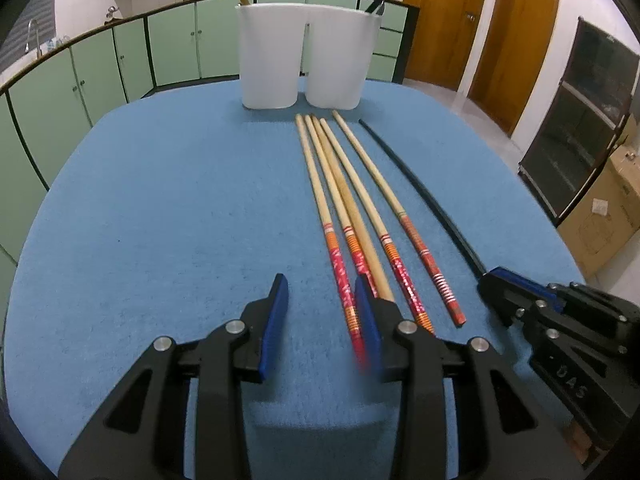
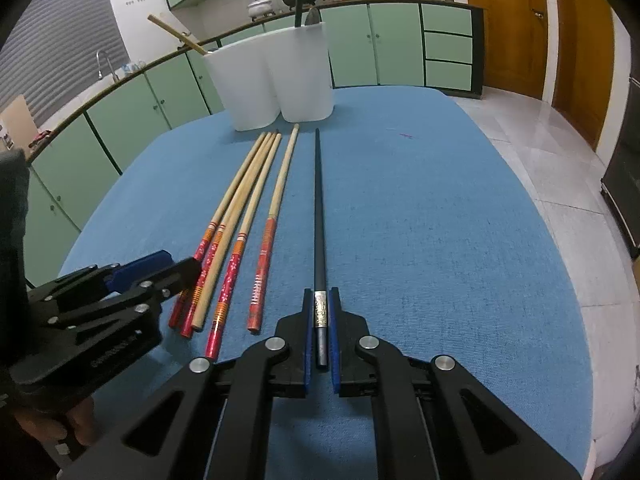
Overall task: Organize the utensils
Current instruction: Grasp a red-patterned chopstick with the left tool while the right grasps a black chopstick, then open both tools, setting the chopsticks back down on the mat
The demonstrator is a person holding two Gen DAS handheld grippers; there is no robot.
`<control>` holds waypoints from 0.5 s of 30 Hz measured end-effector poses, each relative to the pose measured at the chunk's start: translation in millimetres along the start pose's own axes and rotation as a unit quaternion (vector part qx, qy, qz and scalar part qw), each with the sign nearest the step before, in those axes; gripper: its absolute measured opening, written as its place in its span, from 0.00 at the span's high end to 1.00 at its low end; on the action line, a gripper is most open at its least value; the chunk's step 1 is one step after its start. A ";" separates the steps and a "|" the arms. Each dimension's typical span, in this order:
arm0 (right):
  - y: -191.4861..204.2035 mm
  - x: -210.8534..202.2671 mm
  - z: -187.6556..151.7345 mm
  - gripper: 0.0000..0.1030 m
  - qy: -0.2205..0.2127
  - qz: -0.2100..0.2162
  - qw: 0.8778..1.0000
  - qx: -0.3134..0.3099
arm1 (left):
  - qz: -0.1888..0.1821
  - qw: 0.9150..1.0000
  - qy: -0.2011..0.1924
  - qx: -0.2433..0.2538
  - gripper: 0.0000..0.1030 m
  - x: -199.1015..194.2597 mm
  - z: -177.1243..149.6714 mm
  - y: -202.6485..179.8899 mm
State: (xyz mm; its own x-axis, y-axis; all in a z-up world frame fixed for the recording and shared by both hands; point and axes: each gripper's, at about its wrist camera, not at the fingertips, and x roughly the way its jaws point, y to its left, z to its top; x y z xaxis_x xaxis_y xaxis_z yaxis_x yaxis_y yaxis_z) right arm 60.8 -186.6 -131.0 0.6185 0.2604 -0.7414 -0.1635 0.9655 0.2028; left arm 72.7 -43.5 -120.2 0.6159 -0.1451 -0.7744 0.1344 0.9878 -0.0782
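Blue cloth (image 2: 440, 240) under green cabinets (image 2: 396, 44); left gripper (image 1: 322, 296) fingers wide, right gripper (image 2: 321, 312) fingers clasping black chopstick (image 2: 319, 208).

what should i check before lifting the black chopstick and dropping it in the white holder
1. Right gripper jaws around the black chopstick with a silver band: ok, it lies between them at its thick end.
2. Jaws clamped on it: cannot tell, slim gaps show on both sides.
3. Black chopstick apart from the wooden chopsticks with red patterned ends: ok, blue cloth shows between them.
4. Left gripper out of the way: ok, its jaws are open over the wooden chopsticks.
5. White plastic two-compartment holder upright: ok.
6. Right compartment matches: ok, a black utensil already stands there, a wooden one in the left.
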 end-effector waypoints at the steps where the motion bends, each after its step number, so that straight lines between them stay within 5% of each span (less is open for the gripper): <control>1: 0.0 -0.6 -0.5 0.93 -0.001 0.000 1.000 0.001 | 0.004 1.000 -0.001 0.000 0.71 -0.6 -0.3 -0.3; 7: -4.6 -0.9 1.3 0.93 -0.003 0.001 1.000 0.017 | 0.012 1.000 0.000 -0.026 0.95 -2.0 0.0 14.4; 15: -7.5 10.2 14.3 0.93 -0.001 -0.011 0.999 0.036 | 0.022 0.999 -0.001 -0.035 0.95 2.7 7.1 14.5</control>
State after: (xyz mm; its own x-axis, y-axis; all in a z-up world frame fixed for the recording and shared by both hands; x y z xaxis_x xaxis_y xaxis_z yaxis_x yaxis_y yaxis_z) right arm 79.3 -191.3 -130.9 0.6225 0.2394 -0.7451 -0.0948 0.9681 0.2318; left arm 81.8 -29.9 -118.9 0.6222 -0.1008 -0.7764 0.0524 0.9948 -0.0872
